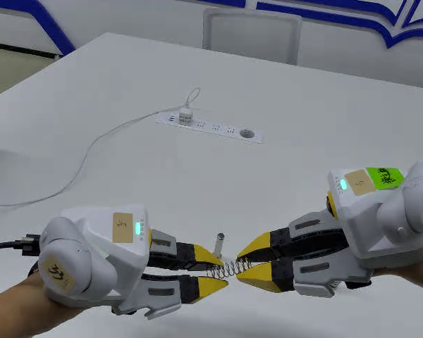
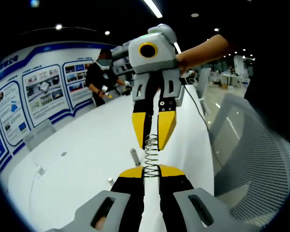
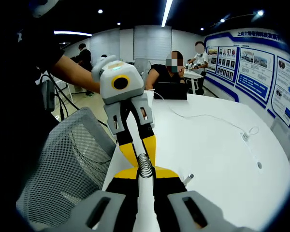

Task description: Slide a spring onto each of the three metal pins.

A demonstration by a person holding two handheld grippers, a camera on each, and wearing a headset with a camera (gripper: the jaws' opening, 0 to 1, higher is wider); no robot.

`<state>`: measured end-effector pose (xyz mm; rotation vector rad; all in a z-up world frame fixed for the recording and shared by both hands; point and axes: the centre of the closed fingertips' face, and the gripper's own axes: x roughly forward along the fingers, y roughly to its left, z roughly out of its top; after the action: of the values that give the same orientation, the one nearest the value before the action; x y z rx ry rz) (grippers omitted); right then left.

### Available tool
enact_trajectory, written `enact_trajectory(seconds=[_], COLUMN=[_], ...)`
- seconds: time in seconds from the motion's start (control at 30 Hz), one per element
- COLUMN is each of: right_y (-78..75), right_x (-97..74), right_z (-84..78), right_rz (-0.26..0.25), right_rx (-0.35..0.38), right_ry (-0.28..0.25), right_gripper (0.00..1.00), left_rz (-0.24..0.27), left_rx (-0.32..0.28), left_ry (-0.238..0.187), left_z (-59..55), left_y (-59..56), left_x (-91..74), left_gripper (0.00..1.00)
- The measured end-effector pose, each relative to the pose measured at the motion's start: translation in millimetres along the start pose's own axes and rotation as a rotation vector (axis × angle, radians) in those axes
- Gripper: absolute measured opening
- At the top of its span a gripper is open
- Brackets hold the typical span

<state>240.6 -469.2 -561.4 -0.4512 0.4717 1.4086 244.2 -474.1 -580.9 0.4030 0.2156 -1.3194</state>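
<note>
The spring is a small coil of thin wire. It hangs in the air just above the bench, lying sideways between the two tools. The left tool pinches one end of it. The right tool pinches the other end. You can see this in the left gripper view too, where the spring runs from the left tool up to the right tool.

I think the spring is very light and very bendy. It will squash, stretch and wobble when pushed. If it is squeezed too hard it may bend out of shape or pop out and jump away. The best place to hold it looks like the last few rings at one end, with a soft pinch. Then the other end is open, so it can go down over a pin.

Just behind the spring a metal pin stands up straight on the bench. It is not touching the spring. It is thin and hard, and I think a bump from the side could knock it over. So the spring's open end should come down from right above it.

Farther back on the bench lies a white power strip with a white cable trailing off to the side. In the right gripper view a mesh chair stands beside the bench.
</note>
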Motion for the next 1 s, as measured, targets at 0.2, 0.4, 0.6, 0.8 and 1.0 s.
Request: enact_trajectory(seconds=[0.2,0.4,0.6,0.8,1.0], right_y=[-2.1,-2.4,-1.5,-3.5,-4.2], right_x=[-0.3,-0.8,0.1,1.7,4.8], right_z=[6.3,11.9,22.3,23.4,24.5], right_rz=[-0.012,-0.016,-0.012,-0.022,-0.026], right_rx=[0.032,0.057,0.089,0.093,0.085], right_ry=[-0.031,-0.063,-0.110,-0.108,-0.099], right_gripper=[0.11,0.11,0.11,0.10,0.10], left_rz=[0.009,0.012,0.016,0.034,0.047], left_rx=[-0.025,-0.035,-0.034,-0.040,-0.038], left_ry=[-0.012,-0.021,-0.022,-0.019,-0.012], left_z=[0.7,1.4,2.2,0.7,-1.1], left_y=[2.4,2.4,1.5,5.0,6.7], left_x=[0.6,1.5,4.4,3.2,2.5], left_gripper=[0.09,0.09,0.09,0.10,0.10])
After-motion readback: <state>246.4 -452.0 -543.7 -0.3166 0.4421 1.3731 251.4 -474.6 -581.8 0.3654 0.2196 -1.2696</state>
